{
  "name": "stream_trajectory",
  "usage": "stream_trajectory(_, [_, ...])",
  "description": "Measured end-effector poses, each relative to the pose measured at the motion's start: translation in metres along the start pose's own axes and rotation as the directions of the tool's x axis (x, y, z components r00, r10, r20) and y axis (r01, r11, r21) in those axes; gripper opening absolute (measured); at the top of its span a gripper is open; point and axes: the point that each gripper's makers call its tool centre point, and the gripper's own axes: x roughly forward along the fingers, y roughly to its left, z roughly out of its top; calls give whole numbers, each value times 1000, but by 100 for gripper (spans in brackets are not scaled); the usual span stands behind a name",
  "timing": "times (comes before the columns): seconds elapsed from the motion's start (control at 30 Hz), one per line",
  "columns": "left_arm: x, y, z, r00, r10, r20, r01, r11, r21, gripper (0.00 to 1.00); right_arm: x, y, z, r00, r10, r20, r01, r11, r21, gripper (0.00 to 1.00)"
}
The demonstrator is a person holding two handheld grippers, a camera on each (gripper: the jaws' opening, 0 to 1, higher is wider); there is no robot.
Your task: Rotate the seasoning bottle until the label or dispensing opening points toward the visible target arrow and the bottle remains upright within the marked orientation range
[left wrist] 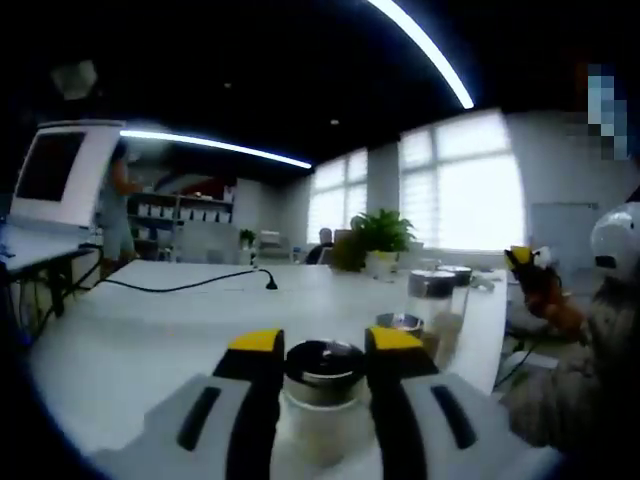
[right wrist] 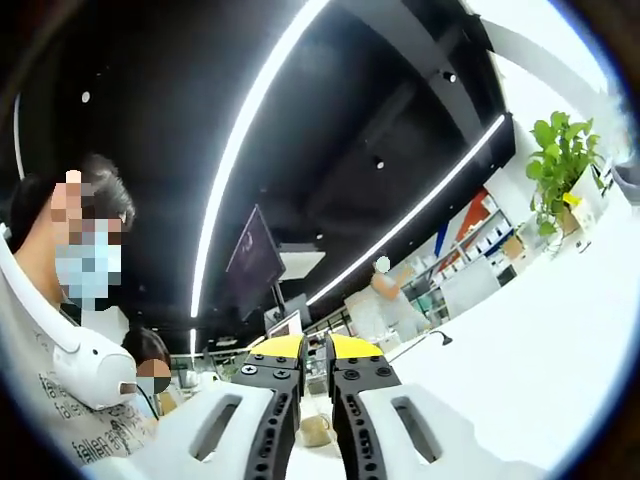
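2 jaws of left gripper (left wrist: pixel 324 345) clamp seasoning bottle (left wrist: pixel 323 400).

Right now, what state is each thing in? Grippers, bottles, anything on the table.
left gripper: shut on the seasoning bottle, jaws at either side of its cap.
seasoning bottle: upright, dark cap on, held.
second bottle: upright on the white table, metal cap on, untouched.
black cable: lying loose on the table.
potted plant: upright at the table's far end.
right gripper: shut, holding nothing, tilted toward the ceiling.
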Motion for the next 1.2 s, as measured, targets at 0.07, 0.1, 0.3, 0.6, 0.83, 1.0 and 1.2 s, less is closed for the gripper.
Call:
stream_trajectory(0.07, [0,-1,0,1000,-15,-5,15,1000,0,33,0,0,0,1000,-1,-1,1,1000,1,6])
stream_trajectory(0.1, [0,-1,0,999,-30,-10,30,1000,0,33,0,-1,0,1000,-1,0,1,1000,3,6])
stream_trajectory(0.3, [2,-10,-3,978,-199,-65,198,980,-12,33,1,1,-3,1000,8,-6,-8,1000,8,6])
stream_trajectory(0.6, [3,-16,-5,940,-333,-71,333,943,-19,33,5,7,-6,999,27,-19,-27,1000,-12,6])
stream_trajectory(0.83, [7,-13,-6,916,-383,-117,384,923,-14,33,4,11,-8,999,35,-26,-36,999,-27,6])
stream_trajectory(1.0, [5,-16,-6,896,-431,-110,429,902,-37,33,5,13,-6,999,46,-21,-46,999,-25,6])
stream_trajectory(1.2, [3,-14,-6,859,-505,-82,500,863,-70,33,8,17,-9,998,54,-33,-55,998,-36,6])
